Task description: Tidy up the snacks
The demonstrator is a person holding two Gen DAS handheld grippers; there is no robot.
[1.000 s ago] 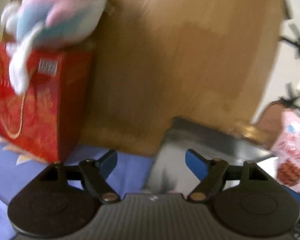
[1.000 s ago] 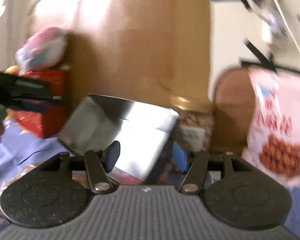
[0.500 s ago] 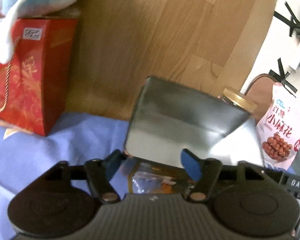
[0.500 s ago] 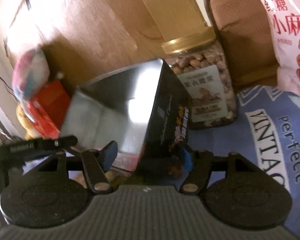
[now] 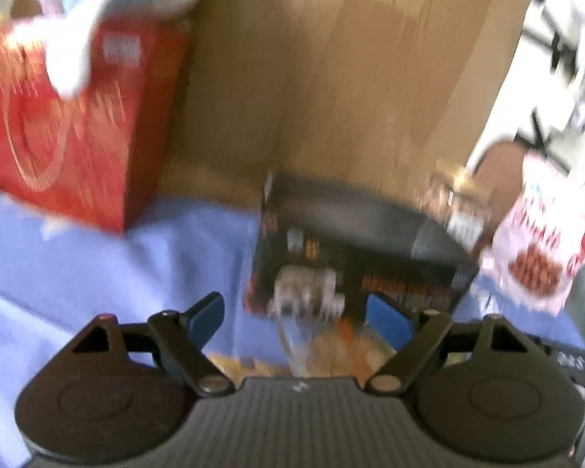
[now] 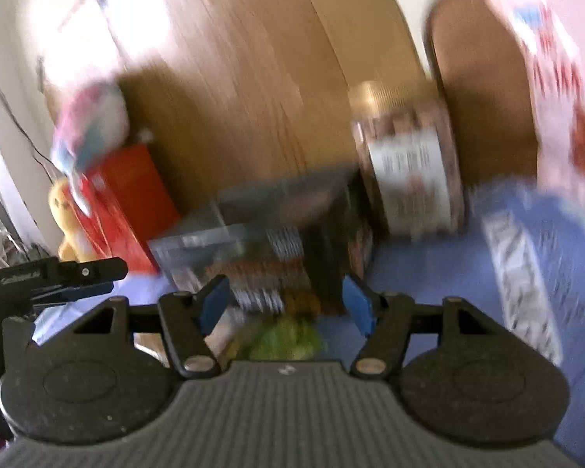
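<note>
Both grippers we hold stand open: our left gripper (image 5: 296, 314), jaws just widened, and our right gripper (image 6: 286, 298), jaws just narrowed, with the dark cardboard box (image 5: 355, 249) ahead at twelve o'clock on the soft blue cloth (image 5: 97, 257). Half a second ago it showed a shiny silver face; now printed panels.

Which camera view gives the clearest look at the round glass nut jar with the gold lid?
The right wrist view. There the round glass nut jar with the gold lid shows whole, with lid and white label, though blurred. The left wrist view catches only a smeared part of it, behind the black snack box.
</note>
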